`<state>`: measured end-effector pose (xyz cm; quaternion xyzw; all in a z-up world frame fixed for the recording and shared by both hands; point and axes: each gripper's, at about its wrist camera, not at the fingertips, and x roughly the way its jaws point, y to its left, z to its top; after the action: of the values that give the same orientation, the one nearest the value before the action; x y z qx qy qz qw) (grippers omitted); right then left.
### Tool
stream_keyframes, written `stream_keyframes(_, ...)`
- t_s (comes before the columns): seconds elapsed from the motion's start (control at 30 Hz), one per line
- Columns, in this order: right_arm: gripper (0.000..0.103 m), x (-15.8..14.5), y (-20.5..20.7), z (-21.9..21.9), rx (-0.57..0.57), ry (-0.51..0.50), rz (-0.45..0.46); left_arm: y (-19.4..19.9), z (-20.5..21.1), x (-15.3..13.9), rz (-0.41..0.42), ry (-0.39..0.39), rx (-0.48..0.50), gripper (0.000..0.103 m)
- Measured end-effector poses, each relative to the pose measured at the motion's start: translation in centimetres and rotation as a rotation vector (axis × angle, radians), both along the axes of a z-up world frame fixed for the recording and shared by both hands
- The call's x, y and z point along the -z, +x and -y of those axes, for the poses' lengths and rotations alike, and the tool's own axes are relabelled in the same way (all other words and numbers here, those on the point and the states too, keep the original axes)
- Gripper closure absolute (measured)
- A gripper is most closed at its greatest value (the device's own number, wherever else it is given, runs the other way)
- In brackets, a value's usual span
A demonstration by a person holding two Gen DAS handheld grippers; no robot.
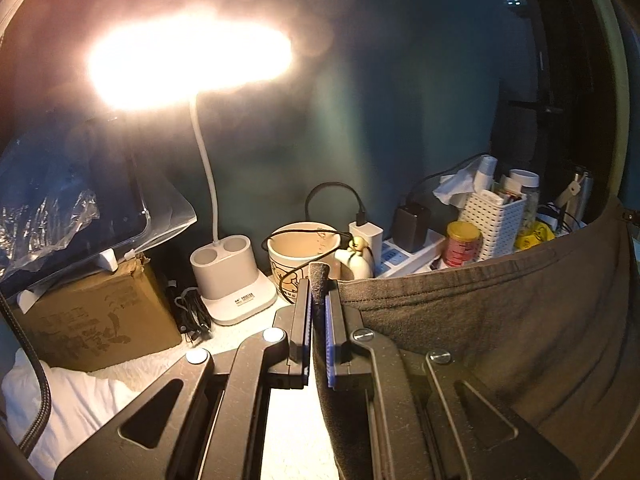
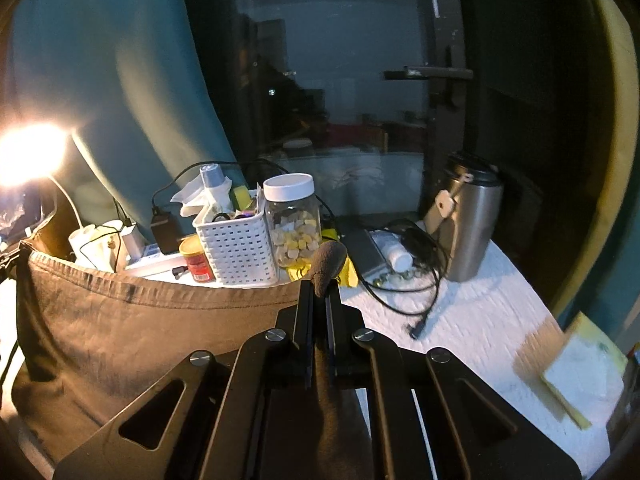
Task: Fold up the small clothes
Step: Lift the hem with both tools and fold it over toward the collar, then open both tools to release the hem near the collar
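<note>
Left gripper (image 1: 319,292) clenched on brown garment (image 1: 500,320) corner | right gripper (image 2: 319,292) clenched on opposite corner | cloth hung stretched between both jaws above white table cover (image 2: 480,320) | judged light, limp, non-slip; corners best hold.

One garment (image 1: 480,320), one lamp (image 1: 232,280), one basket (image 2: 236,248), one jar (image 2: 292,216), one flask (image 2: 468,220).

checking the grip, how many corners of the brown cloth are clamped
2: the left tool pinches one corner of the brown cloth, the right tool the other. Lower corners are hidden.
</note>
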<state>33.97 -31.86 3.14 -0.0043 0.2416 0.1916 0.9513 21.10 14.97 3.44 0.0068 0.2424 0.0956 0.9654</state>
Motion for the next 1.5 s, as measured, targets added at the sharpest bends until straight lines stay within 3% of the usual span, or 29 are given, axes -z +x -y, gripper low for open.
stream_keyframes(0.3,0.097,1.6,4.6,-2.6,-0.004,-0.023,-0.008,3.8,-1.3,1.6,-0.031,0.024,-0.025,0.099)
stream_keyframes(0.6,0.097,4.1,7.8,-4.5,0.003,-0.101,-0.038,7.0,-3.5,5.1,-0.082,-0.028,-0.034,0.099)
stream_keyframes(0.9,0.097,7.3,9.6,-5.1,0.021,-0.147,-0.097,8.8,-4.0,9.1,-0.244,-0.008,-0.059,0.096)
stream_keyframes(1.0,0.097,7.8,9.8,-5.4,0.030,-0.178,-0.105,8.6,-4.6,9.7,-0.274,0.018,-0.112,0.096)
stream_keyframes(1.2,0.096,9.2,10.7,-5.4,0.058,-0.213,-0.161,8.1,-7.1,10.4,-0.317,-0.082,-0.186,0.096)
stream_keyframes(1.27,0.094,9.4,10.9,-5.2,0.066,-0.214,-0.180,7.9,-7.1,10.6,-0.324,-0.112,-0.166,0.096)
stream_keyframes(1.33,0.082,9.6,10.9,-5.3,0.087,-0.235,-0.178,7.9,-6.7,10.9,-0.332,-0.150,-0.134,0.096)
stream_keyframes(1.43,0.080,9.9,11.1,-5.0,0.102,-0.241,-0.195,8.1,-5.2,11.2,-0.335,-0.136,-0.098,0.096)
stream_keyframes(1.47,0.080,10.0,11.1,-4.9,0.104,-0.239,-0.200,8.3,-4.8,11.3,-0.340,-0.129,-0.085,0.092)
stream_keyframes(1.5,0.080,10.1,11.1,-4.7,0.106,-0.235,-0.202,8.4,-4.4,11.5,-0.351,-0.125,-0.070,0.080)
